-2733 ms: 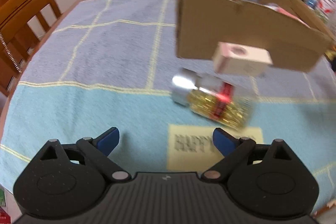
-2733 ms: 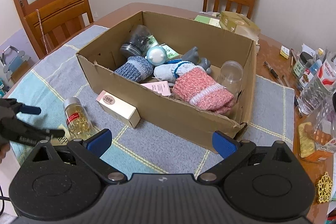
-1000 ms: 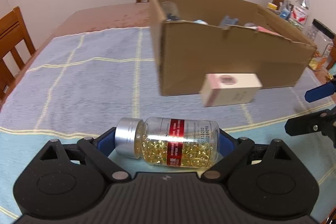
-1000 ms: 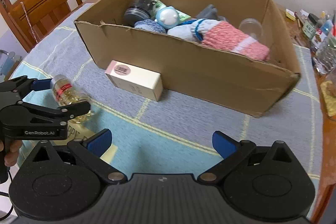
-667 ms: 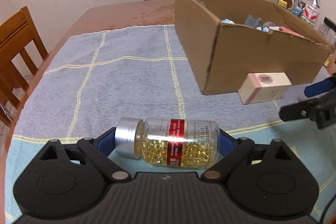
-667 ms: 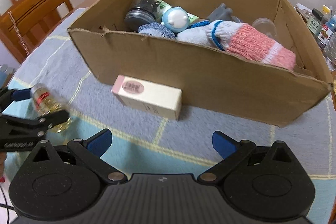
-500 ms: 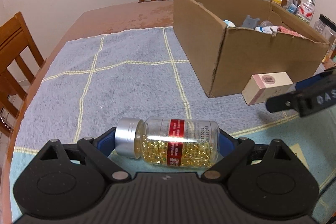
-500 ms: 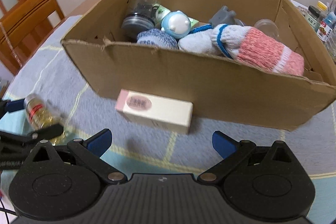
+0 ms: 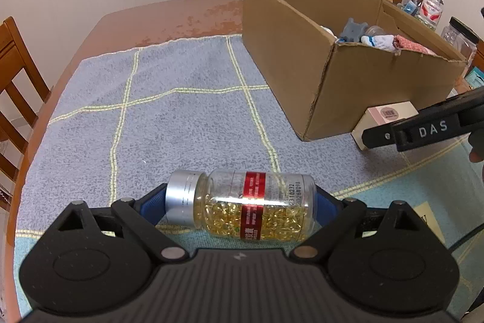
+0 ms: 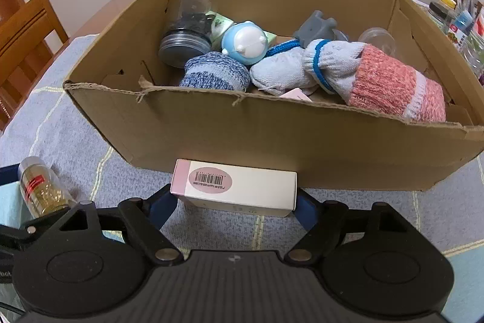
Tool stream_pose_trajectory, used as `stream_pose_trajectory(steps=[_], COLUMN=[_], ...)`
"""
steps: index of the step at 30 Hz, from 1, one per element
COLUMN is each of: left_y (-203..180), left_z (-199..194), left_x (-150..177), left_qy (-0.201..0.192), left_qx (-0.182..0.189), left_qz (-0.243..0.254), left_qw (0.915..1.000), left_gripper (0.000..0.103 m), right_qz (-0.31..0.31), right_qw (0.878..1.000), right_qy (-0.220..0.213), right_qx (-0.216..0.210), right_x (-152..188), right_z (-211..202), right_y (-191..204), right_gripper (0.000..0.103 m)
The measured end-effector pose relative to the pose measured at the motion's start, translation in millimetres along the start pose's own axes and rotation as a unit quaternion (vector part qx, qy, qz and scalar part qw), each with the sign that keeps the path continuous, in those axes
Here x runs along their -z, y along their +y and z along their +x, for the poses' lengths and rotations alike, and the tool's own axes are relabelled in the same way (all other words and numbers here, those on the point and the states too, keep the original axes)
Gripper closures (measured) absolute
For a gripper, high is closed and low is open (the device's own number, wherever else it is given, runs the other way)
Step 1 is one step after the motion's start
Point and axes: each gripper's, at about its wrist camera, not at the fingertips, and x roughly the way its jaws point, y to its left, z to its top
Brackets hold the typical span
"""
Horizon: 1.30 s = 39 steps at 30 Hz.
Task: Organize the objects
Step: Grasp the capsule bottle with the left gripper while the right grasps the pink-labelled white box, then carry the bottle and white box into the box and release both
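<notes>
So the right gripper (image 10: 234, 206) just dropped in over the small pink-and-white carton (image 10: 234, 186), and its jaws are closing with the carton sitting lengthwise between the blue pads. Half a second back those pads were wide apart and the carton was a bit ahead of them; now they look to be touching its two ends, though I can't swear the squeeze is firm yet. The carton itself lies on the cloth right against the near wall of the cardboard box (image 10: 211, 129), barcode sticker facing up.

The left gripper (image 9: 240, 208) hasn't changed: clamped end to end on the capsule bottle (image 9: 242, 209), silver cap to one side, held off to the left of the box, near its corner. It's drifted along the box's side a little over the last second.

My read: both loose items are basically in hand now. The box already has socks, jars and a couple of toys in it, so what's left is lifting each one over the box wall and letting go inside.
</notes>
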Motion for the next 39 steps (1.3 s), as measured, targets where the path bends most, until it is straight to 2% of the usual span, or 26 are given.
stream_pose_trajectory(steps=[6,12,16,20,25,29,34,37,39], left_y=[-3.3,-10.2,-16.6,-27.9,-46.7,-66.8,-88.3,-94.2,-93.1], left_z=[-2.1,-15.5,-33.9,-57.1,-72.5,-68.1,-53.6,-52.6,-53.8], left_x=[-5.8,-19.2,-38.3,-65.9,-109.8,-144.9,-172.3,-179.4,-179.4], left_qy=[0.01,0.015,0.017,-0.001,-0.047,-0.081,-0.096,-0.109,-0.117], left_qx=[0.008,0.019,0.038,0.057,0.067,0.077,0.062,0.047,0.043], left_qz=[0.0,0.007,0.006,0.018,0.042,0.061,0.074,0.074,0.073], left_qw=[0.9999,0.9997,0.9991,0.9982,0.9958,0.9919,0.9907,0.9902,0.9896], left_gripper=[0.009,0.009,0.009,0.009,0.009,0.009,0.008,0.006,0.002], right_qz=[-0.017,-0.065,-0.104,-0.136,-0.158,-0.161,-0.164,-0.16,-0.161], right_qw=[1.0,0.997,0.993,0.989,0.985,0.984,0.982,0.983,0.984], right_qy=[0.017,0.024,0.022,0.007,-0.037,-0.059,-0.077,-0.073,-0.07], right_qx=[-0.02,-0.033,-0.047,-0.057,-0.055,-0.042,-0.045,-0.045,-0.044], right_x=[-6.0,-8.7,-8.8,-16.0,-34.0,-52.2,-70.1,-75.4,-74.5], right_z=[-8.1,-29.1,-53.4,-82.1,-116.4,-121.0,-112.5,-103.9,-102.5], right_y=[-1.8,-0.8,-1.8,-8.4,-21.7,-31.9,-40.3,-42.1,-43.0], right_gripper=[0.018,0.018,0.018,0.018,0.018,0.018,0.018,0.003,0.002])
